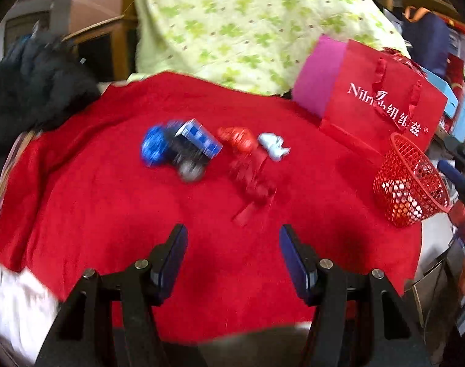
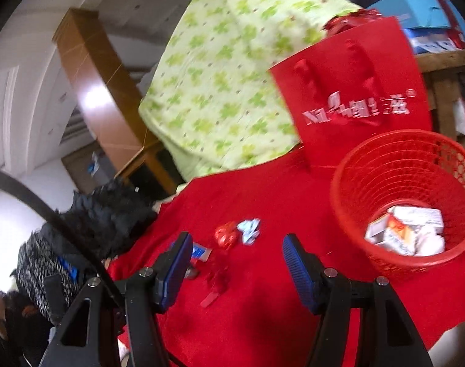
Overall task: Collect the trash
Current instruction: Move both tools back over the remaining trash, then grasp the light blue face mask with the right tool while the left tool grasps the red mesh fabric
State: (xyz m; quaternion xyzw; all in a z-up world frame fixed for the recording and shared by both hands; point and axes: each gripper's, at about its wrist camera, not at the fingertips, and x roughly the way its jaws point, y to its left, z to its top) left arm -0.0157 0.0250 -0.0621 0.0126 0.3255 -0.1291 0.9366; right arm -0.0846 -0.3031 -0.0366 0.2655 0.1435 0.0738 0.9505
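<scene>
Trash lies mid-way across a red cloth [image 1: 110,214]: a blue foil wrapper [image 1: 152,146], a blue checkered box [image 1: 198,139], a red foil wrapper [image 1: 238,139], a pale blue crumpled wrapper [image 1: 272,145] and a red ribbon piece [image 1: 250,189]. My left gripper [image 1: 232,244] is open and empty, short of them. A red mesh basket [image 1: 411,183] stands at the right. In the right wrist view the basket [image 2: 370,177] holds white cartons and crumpled paper. My right gripper [image 2: 235,260] is open and empty, left of the basket, near the red wrapper [image 2: 226,234] and pale wrapper [image 2: 249,229].
A red paper gift bag [image 1: 382,101] stands behind the basket, beside a pink sheet [image 1: 318,73]. A green-patterned quilt [image 1: 247,24] is piled at the back. A dark coat [image 1: 33,91] lies at the left. Boxes [image 2: 416,6] stack at the far right.
</scene>
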